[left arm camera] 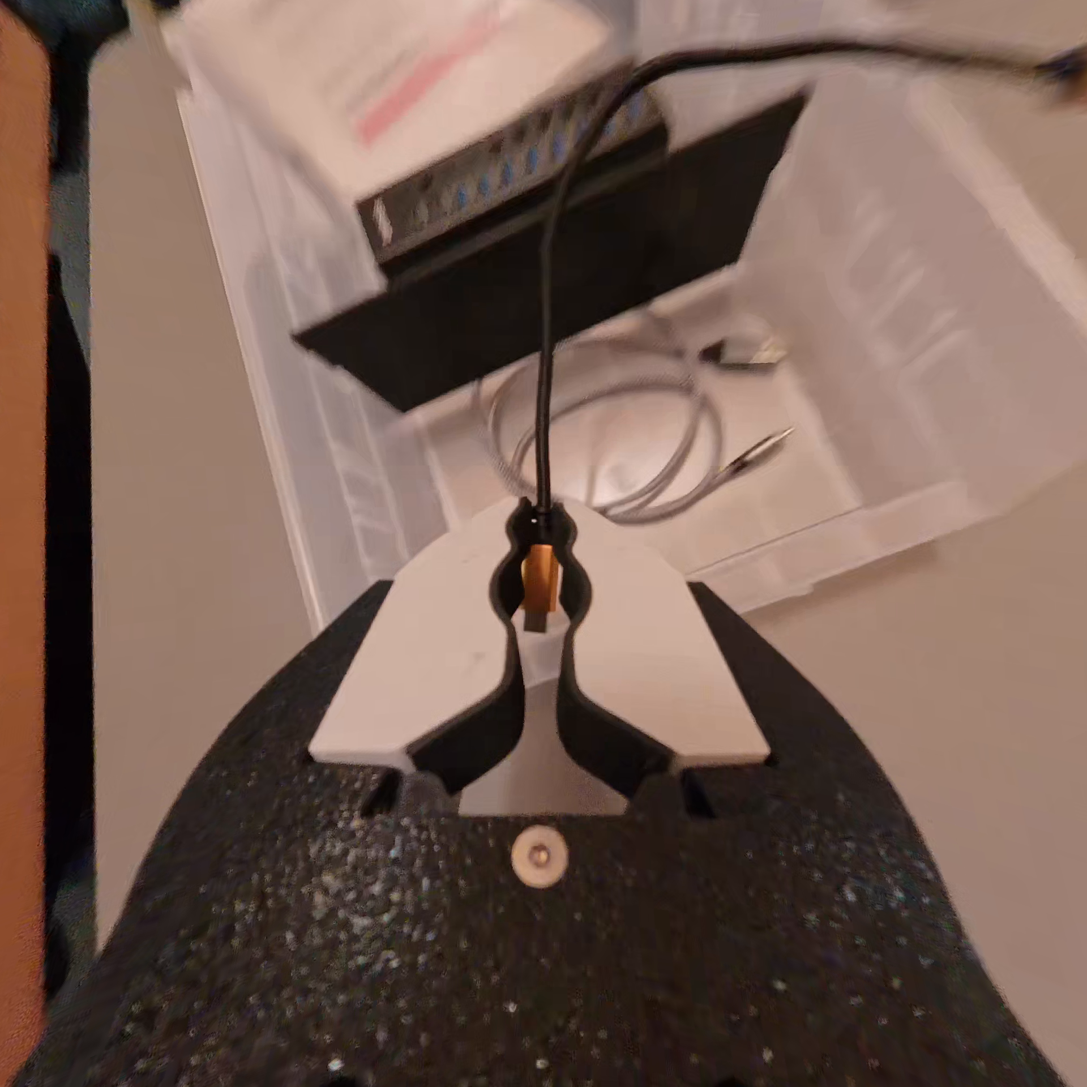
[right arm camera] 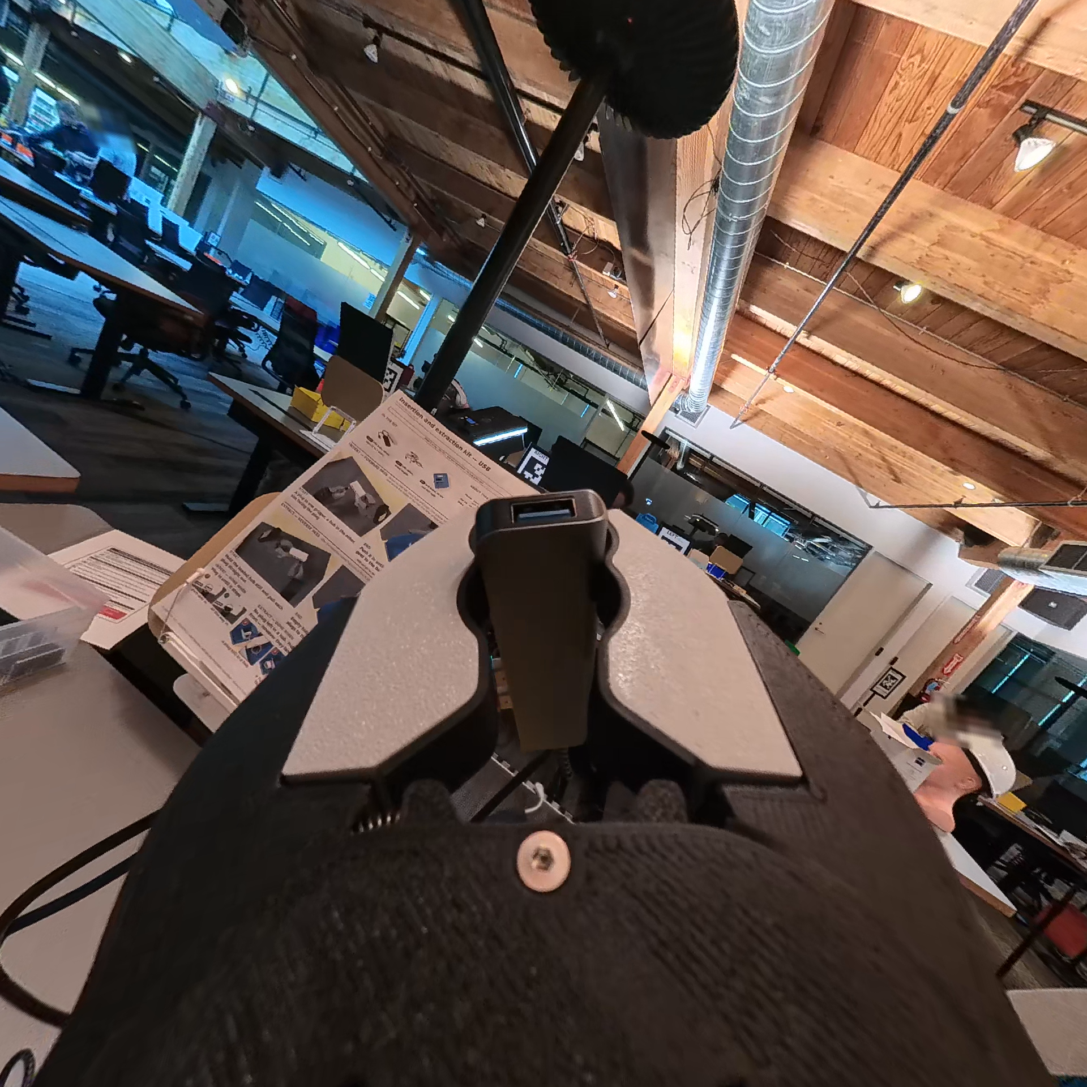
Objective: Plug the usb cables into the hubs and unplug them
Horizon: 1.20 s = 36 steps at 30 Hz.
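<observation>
1. Left wrist view: the left gripper [left arm camera: 540, 564] is clamped on a black cable [left arm camera: 550, 329] just behind its gold-cased plug [left arm camera: 541, 579]. The plug's metal tip points back toward the camera, and the cable runs away from the jaws, up and off to the far right. Beyond it, a clear plastic bin [left arm camera: 882, 306] holds a multi-port black hub [left arm camera: 517, 170] on a black box, with a coiled grey cable [left arm camera: 617, 447] on the bin floor nearer the gripper. The far part of this view is motion-blurred.

2. Right wrist view: the right gripper [right arm camera: 544, 588] is closed around a slim dark hub [right arm camera: 544, 606], held upright with its single blue-lined port [right arm camera: 543, 509] facing away toward the ceiling. An instruction sheet [right arm camera: 329, 541] stands propped on the table to the left.

3. Step in hand, as I judge it: plug and hub are each gripped but well apart, neither visible in the other's view, so this sits between a mating and an unmating.

4. If insertion is next, the plug faces backward in its jaws. It would need regripping or turning, then squaring to the port.
</observation>
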Tool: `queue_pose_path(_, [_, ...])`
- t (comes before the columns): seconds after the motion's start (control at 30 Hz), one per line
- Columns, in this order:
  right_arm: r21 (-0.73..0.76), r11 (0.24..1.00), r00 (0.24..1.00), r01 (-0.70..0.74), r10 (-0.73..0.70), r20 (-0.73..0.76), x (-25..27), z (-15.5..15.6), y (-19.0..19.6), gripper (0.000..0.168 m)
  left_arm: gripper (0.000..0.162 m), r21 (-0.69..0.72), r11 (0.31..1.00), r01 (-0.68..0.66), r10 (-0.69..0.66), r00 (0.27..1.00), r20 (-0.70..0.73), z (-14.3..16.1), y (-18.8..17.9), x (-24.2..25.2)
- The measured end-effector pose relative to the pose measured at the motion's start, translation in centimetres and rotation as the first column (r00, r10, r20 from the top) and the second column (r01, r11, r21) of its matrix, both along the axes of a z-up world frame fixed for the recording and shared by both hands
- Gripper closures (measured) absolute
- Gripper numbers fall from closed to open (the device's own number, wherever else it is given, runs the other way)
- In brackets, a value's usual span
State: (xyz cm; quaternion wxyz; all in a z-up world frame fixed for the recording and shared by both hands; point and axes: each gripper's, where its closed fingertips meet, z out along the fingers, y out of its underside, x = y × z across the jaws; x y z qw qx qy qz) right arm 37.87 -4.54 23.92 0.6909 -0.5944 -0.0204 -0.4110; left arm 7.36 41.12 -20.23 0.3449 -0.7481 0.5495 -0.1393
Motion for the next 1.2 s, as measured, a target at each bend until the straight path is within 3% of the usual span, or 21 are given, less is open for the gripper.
queue_pose_path(0.07, [-0.012, 1.0, 1.0, 0.012, -0.012, 0.013, -0.1, 0.3, 0.0, 0.133, 0.156, 0.006, 0.999, -0.045, 0.045, 0.992, -0.116, -2.1, 0.7, -1.4])
queue_pose_path(0.13, [-0.025, 0.999, 0.999, 0.023, -0.023, 0.022, -0.2, 0.6, -0.3, 0.133, 0.156, 0.141, 0.982, -0.128, 0.147, 0.98, -0.137, -1.3, 2.5, -3.0])
queue_pose_path(0.27, [-0.051, 0.998, 0.999, 0.047, -0.046, 0.028, -0.1, 0.5, -0.8, 0.133, 0.156, 0.245, 0.911, -0.332, 0.282, 0.934, 0.217, 7.3, 5.0, -5.8])
queue_pose_path(0.33, [-0.065, 0.997, 0.999, 0.051, -0.05, 0.022, 0.0, 0.1, -0.8, 0.133, 0.156, 0.255, 0.922, -0.291, 0.235, 0.945, 0.23, 9.1, 5.0, -5.6])
queue_pose_path(0.4, [-0.072, 0.996, 0.998, 0.057, -0.055, 0.021, 0.2, -0.3, -0.6, 0.133, 0.156, 0.343, 0.891, -0.296, 0.239, 0.95, 0.2, 10.0, 5.7, -5.7])
queue_pose_path(0.47, [-0.069, 0.996, 0.998, 0.057, -0.055, 0.02, 0.2, -0.6, -0.5, 0.134, 0.156, 0.359, 0.863, -0.355, 0.236, 0.912, 0.336, 12.6, 5.7, -6.1])
queue_pose_path(0.53, [-0.065, 0.996, 0.998, 0.058, -0.057, 0.02, 0.2, -0.7, -0.6, 0.134, 0.156, 0.299, 0.883, -0.363, 0.201, 0.866, 0.457, 14.7, 4.9, -6.2])
queue_pose_path(0.67, [-0.087, 0.994, 0.998, 0.065, -0.065, 0.003, 0.9, -2.0, -0.2, 0.134, 0.156, 0.287, 0.947, -0.143, 0.062, 0.96, 0.274, 11.2, 3.3, -3.3])
queue_pose_path(0.9, [-0.222, 0.97, 0.994, 0.102, -0.106, -0.006, 1.7, -7.4, 0.9, 0.133, 0.156, 0.173, 0.973, 0.152, -0.146, 0.988, -0.045, 1.9, -0.6, 1.2])
queue_pose_path(1.03, [-0.385, 0.908, 0.977, 0.168, -0.206, -0.061, 4.0, -14.4, 1.1, 0.134, 0.136, 0.207, 0.957, 0.202, -0.166, 0.97, -0.18, -2.2, -1.0, 2.7])
queue_pose_path(1.07, [-0.423, 0.888, 0.967, 0.182, -0.24, -0.086, 4.8, -16.5, 1.0, 0.133, 0.138, 0.191, 0.962, 0.196, -0.165, 0.972, -0.167, -2.6, -1.2, 3.1])
queue_pose_path(1.13, [-0.511, 0.836, 0.939, 0.202, -0.313, -0.142, 6.6, -21.4, 0.8, 0.134, 0.122, 0.154, 0.972, 0.178, -0.165, 0.982, -0.096, -2.5, -1.6, 3.7])
queue_pose_path(1.2, [-0.616, 0.765, 0.912, 0.187, -0.368, -0.18, 8.2, -26.7, 0.7, 0.134, 0.116, 0.107, 0.979, 0.173, -0.166, 0.983, -0.072, -2.5, -2.1, 3.9])
